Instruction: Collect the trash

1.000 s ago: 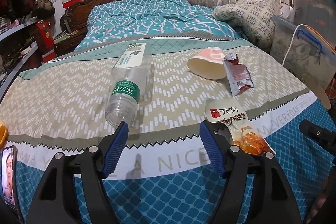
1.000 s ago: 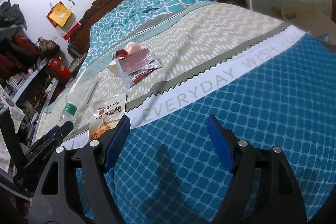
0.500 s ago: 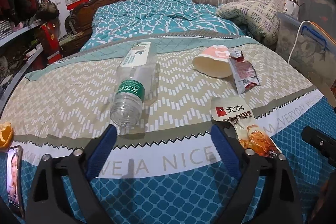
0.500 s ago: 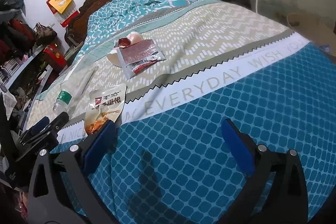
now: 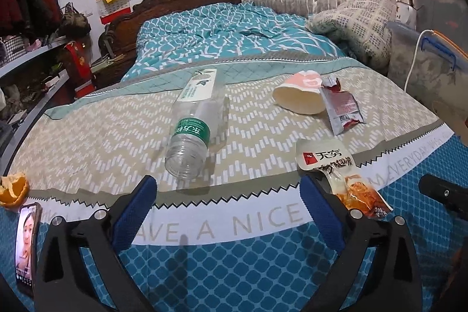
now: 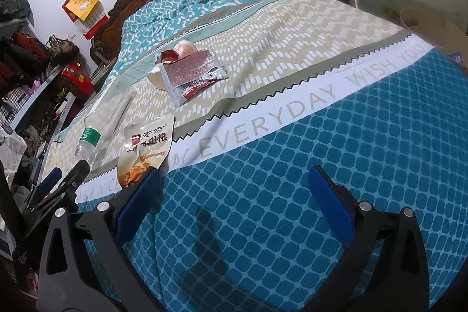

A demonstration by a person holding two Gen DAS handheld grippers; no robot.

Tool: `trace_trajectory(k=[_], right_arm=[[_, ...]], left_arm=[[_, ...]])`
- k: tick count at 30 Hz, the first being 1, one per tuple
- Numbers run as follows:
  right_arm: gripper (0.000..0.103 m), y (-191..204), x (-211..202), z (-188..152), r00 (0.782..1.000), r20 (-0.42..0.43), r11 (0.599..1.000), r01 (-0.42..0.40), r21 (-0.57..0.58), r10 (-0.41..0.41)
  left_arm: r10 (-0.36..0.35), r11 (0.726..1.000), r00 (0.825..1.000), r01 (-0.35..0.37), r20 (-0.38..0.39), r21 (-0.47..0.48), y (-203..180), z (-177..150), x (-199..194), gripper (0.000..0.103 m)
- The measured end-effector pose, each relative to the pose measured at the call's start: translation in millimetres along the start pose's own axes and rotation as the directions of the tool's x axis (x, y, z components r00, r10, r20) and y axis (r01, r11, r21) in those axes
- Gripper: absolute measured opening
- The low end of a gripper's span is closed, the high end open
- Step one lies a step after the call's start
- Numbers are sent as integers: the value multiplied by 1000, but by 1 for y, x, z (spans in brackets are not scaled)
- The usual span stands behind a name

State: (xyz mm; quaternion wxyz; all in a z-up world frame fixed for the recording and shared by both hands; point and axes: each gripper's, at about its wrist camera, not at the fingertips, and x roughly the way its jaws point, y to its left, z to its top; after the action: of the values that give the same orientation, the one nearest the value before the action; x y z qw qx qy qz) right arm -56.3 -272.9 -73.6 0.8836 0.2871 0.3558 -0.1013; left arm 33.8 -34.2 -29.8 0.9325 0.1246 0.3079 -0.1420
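Clear plastic bottle (image 5: 191, 133) with a green Chinese-lettered label lies at twelve o'clock beyond the left gripper (image 5: 228, 203), above the bedspread's (image 5: 263, 268) "A NICE". Both it and the right gripper (image 6: 234, 192) gape empty; the left's jaws have just been widening.

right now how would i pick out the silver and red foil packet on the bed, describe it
Start at the bed's beige zigzag-patterned band, which runs across it above the white lettered strip. The tipped-over cream and pink paper cup lies on that band, and the silver and red foil packet lies against the cup. Unlike the clear plastic bottle and orange snack pouch, it is flat, metallic, torn open on top.
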Motion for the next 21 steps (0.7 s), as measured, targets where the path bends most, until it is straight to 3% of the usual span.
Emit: trace_trajectory(k=[5,8,15,21], right_arm=[[100,0,0,0,1000,-2,1000,-3,0,3],[100,1,1,0,1000,-4,1000,-2,-4,2],[100,1,1,0,1000,-3,1000,-3,-3,3],[100,1,1,0,1000,-4,1000,-3,-3,3]], left_arm=[[48,999,999,-48,21,0,-1,-1,-3,94],[103,994,991,-104,86,11,-4,-4,-15,94],[155,988,969,-153,191,-26,-1,-7,-36,94],[189,977,955,-207,228,54,-18,-9,-41,94]])
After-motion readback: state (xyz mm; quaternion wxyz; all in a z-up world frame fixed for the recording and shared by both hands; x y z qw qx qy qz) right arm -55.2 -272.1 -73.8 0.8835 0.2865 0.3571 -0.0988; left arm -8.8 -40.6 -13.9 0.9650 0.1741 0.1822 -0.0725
